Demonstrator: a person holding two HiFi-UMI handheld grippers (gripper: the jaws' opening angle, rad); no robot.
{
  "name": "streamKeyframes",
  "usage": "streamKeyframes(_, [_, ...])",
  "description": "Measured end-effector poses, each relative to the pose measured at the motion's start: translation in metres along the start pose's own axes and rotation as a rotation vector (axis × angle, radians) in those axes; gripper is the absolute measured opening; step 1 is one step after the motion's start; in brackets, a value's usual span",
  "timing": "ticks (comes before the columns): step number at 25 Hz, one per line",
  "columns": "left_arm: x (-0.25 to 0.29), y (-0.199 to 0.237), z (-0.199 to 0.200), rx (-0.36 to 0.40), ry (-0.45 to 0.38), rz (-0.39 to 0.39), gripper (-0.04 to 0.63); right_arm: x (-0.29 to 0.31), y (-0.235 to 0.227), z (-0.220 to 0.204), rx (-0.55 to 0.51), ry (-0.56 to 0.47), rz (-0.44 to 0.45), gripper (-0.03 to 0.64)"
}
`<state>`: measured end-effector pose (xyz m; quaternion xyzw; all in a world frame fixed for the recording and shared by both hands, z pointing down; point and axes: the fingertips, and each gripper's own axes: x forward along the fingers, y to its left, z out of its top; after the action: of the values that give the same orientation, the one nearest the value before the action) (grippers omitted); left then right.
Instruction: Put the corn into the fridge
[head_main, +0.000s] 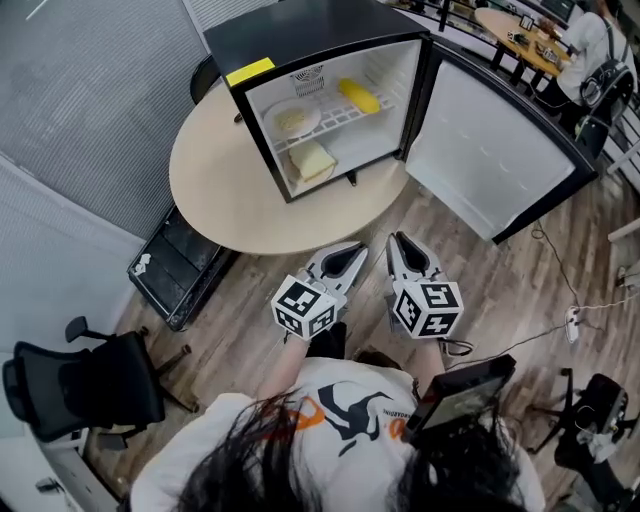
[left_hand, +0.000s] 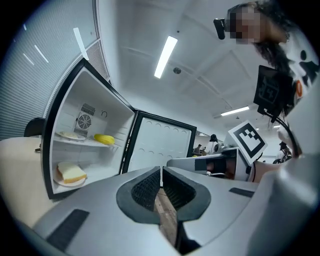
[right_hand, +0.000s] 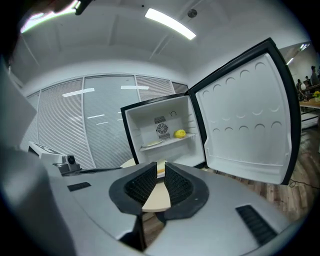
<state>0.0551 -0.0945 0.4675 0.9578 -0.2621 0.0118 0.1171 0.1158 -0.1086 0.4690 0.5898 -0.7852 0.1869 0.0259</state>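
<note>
The yellow corn (head_main: 358, 96) lies on the upper wire shelf of the black mini fridge (head_main: 300, 30), to the right of a white plate (head_main: 292, 118). The fridge stands on a round beige table (head_main: 220, 190) with its door (head_main: 490, 150) swung wide open to the right. Both grippers hover off the table's near edge, pointing at the fridge. My left gripper (head_main: 355, 247) (left_hand: 161, 169) is shut and empty. My right gripper (head_main: 397, 240) (right_hand: 158, 164) is also shut, nothing between its pads. The gripper views show the corn (left_hand: 104, 139) (right_hand: 179, 133) far ahead.
A slab of bread on a plate (head_main: 312, 160) sits on the fridge floor. A black case (head_main: 180, 265) lies on the wooden floor left of the table, an office chair (head_main: 80, 385) further left. Cables (head_main: 575, 320) trail at right. Another person sits at a desk (head_main: 590, 50).
</note>
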Motion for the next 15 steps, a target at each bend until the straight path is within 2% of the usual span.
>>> streamKeyframes(9, [-0.023,-0.065,-0.025,-0.012,0.026,0.045,0.012,-0.057,0.015,-0.027,-0.001,0.034,0.081,0.051])
streamKeyframes(15, [-0.035,-0.087,-0.030,0.006,0.041,0.043,0.012,-0.078,0.025,-0.039,0.007,0.036,0.101,0.049])
